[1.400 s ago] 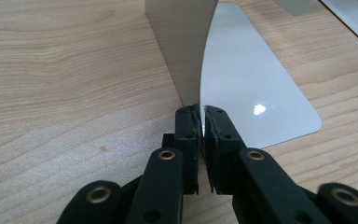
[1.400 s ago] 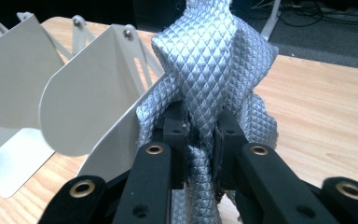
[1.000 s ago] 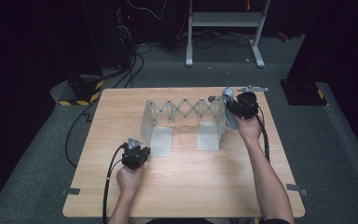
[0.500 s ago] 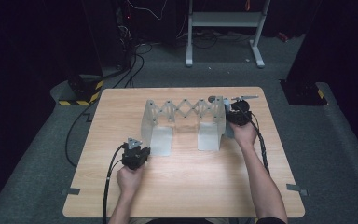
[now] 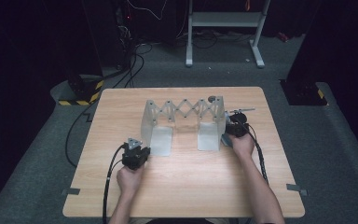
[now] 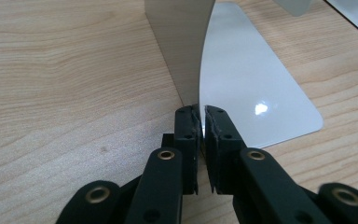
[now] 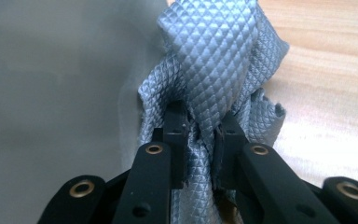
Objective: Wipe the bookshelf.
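Note:
A metal expanding rack (image 5: 184, 111) with a scissor lattice and two upright end plates stands mid-table. My left gripper (image 5: 144, 150) is at its left end plate; in the left gripper view the jaws (image 6: 201, 116) are shut on the thin near edge of the upright plate (image 6: 179, 46), whose flat foot (image 6: 256, 79) lies on the wood. My right gripper (image 5: 229, 134) is against the outer side of the right end plate. There it (image 7: 203, 126) is shut on a bunched grey quilted cloth (image 7: 214, 51) pressed to the grey plate (image 7: 51, 93).
A thin metal rod (image 5: 242, 110) lies on the wooden table (image 5: 186, 186) just behind the right hand. A small dark knob (image 5: 211, 98) sits at the rack's top right. Cables (image 5: 79, 126) and a white stand (image 5: 223, 21) are on the floor beyond.
The right hand has slid with the cloth from the rack's far top corner down along the right end plate toward the person. The left gripper has stayed put.

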A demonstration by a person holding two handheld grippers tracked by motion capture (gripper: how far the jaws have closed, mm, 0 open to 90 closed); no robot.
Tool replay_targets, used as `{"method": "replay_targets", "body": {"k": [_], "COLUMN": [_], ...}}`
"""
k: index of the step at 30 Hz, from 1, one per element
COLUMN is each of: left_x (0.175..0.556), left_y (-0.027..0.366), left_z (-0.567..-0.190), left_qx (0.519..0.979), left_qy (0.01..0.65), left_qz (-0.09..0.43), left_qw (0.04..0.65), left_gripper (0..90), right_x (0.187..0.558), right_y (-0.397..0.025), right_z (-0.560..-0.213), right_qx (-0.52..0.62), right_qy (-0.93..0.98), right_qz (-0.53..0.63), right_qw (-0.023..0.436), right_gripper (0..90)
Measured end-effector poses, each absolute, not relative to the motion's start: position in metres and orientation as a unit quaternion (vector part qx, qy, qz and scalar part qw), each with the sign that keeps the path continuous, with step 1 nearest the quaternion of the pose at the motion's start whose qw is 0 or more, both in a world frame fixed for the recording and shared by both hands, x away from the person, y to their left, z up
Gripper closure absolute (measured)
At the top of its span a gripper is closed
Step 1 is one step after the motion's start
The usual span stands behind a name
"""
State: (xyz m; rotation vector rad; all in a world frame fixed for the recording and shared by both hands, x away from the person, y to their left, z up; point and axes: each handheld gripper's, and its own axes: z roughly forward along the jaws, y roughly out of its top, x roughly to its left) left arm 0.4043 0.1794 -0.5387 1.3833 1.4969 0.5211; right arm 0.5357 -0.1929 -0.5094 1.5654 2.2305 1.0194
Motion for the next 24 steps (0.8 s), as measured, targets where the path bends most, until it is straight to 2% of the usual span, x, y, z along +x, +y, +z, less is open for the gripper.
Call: {"method": "replay_targets", "body": {"k": [15, 18, 24], "left_x": [0.405, 0.404, 0.404], "left_y": [0.177, 0.179, 0.178], "left_z": [-0.539, -0.539, -0.539], "left_qx": [0.56, 0.572, 0.575], "left_qy": [0.622, 0.618, 0.616], "left_qz": [0.219, 0.219, 0.223], "left_qw": [0.501, 0.493, 0.491], "left_gripper": [83.2, 83.1, 83.1], "right_x": [0.464, 0.451, 0.437], "right_y": [-0.203, -0.209, -0.227], "right_z": [-0.511, -0.511, -0.504], "right_qx": [0.492, 0.489, 0.502], "right_qy": [0.782, 0.78, 0.766], "right_qz": [0.365, 0.373, 0.373], "right_qw": [0.114, 0.115, 0.151], "right_gripper": [79.1, 79.1, 79.1]}}
